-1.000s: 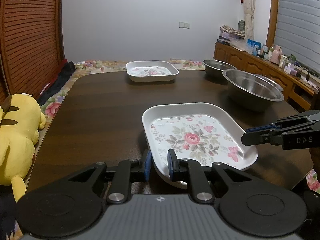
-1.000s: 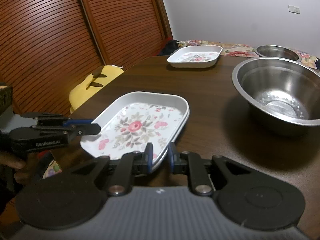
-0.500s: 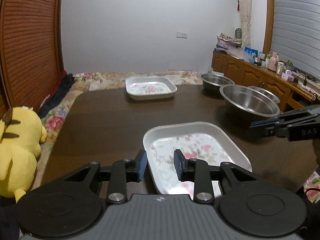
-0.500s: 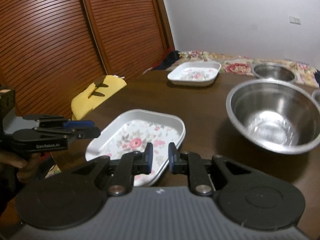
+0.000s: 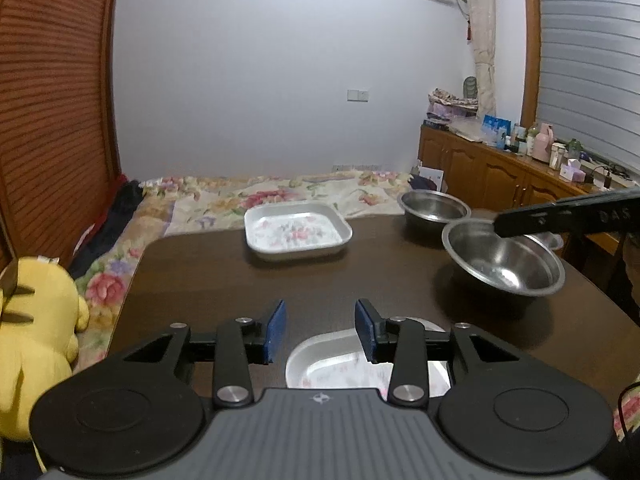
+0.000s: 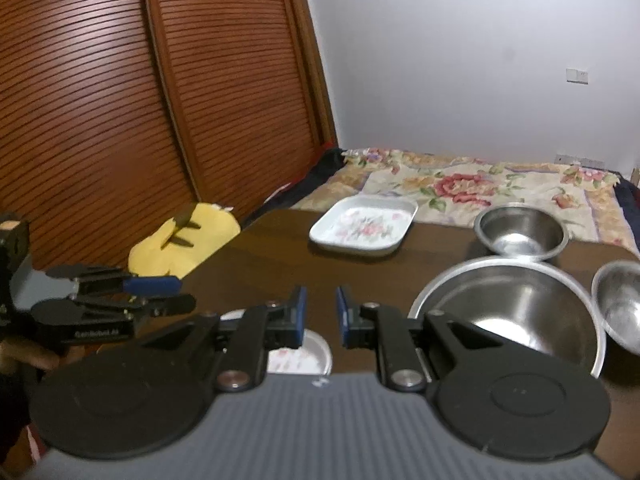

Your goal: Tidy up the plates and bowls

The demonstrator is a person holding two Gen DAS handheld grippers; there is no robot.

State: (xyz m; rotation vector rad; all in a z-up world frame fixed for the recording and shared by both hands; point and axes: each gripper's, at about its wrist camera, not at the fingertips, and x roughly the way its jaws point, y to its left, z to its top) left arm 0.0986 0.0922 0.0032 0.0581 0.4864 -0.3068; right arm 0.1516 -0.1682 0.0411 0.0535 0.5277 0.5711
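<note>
A white floral plate (image 5: 332, 356) (image 6: 308, 354) lies on the dark table (image 5: 220, 280), just below and behind both grippers. My left gripper (image 5: 320, 328) (image 6: 176, 294) hovers above its near rim with the jaws opening and nothing between them. My right gripper (image 6: 321, 314) (image 5: 504, 222) is up off the plate, shut to a narrow slit and empty. A second floral plate (image 5: 296, 232) (image 6: 364, 224) sits at the table's far edge. A large steel bowl (image 5: 504, 264) (image 6: 508, 312) stands at the right, with a smaller steel bowl (image 5: 434, 206) (image 6: 520, 232) behind it.
A third steel bowl (image 6: 618, 304) sits at the far right. A yellow plush toy (image 5: 36, 320) (image 6: 184, 240) leans by the table's left edge. Floral bedding (image 5: 280, 196) lies beyond the table. A cluttered wooden sideboard (image 5: 500, 172) runs along the right wall.
Both grippers have risen off the near plate's rim. The left jaws let go of the rim and spread wider; the right jaws stayed narrow. The plate has sunk low in both views.
</note>
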